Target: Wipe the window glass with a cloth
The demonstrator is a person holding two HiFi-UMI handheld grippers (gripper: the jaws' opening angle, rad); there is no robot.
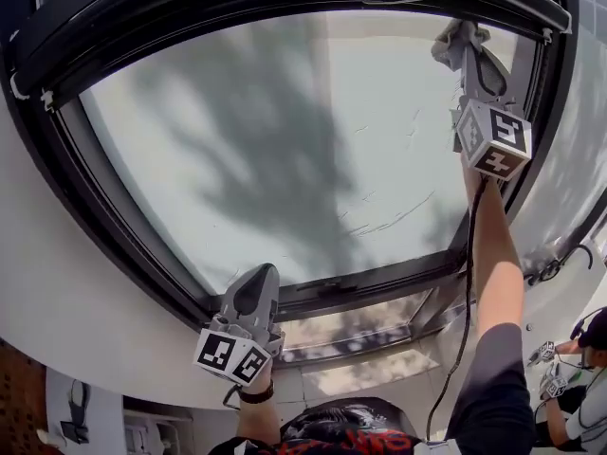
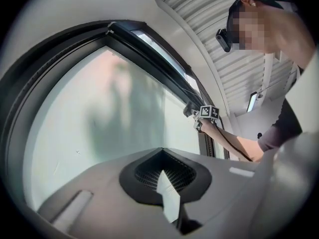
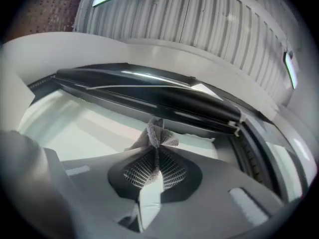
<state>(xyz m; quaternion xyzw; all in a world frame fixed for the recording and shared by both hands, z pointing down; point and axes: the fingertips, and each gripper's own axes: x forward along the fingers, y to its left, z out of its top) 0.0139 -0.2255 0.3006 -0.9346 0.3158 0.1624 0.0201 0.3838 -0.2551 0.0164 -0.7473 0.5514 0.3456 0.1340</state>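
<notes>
small grey mesh cloth (image 1: 453, 38) sits at the 1 o'clock corner of the large frosted window glass (image 1: 285, 140), under the black frame (image 1: 285, 8). right gripper (image 1: 467, 60) is clamped on it. best to press it flat and sweep overlapping passes toward 7 o'clock. left gripper (image 1: 248, 297) at 6 o'clock, jaws together, empty.

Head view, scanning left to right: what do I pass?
Left gripper, held low → right gripper, raised, clamping the cloth at the glass upper right corner → another person at the lower right edge.
</notes>
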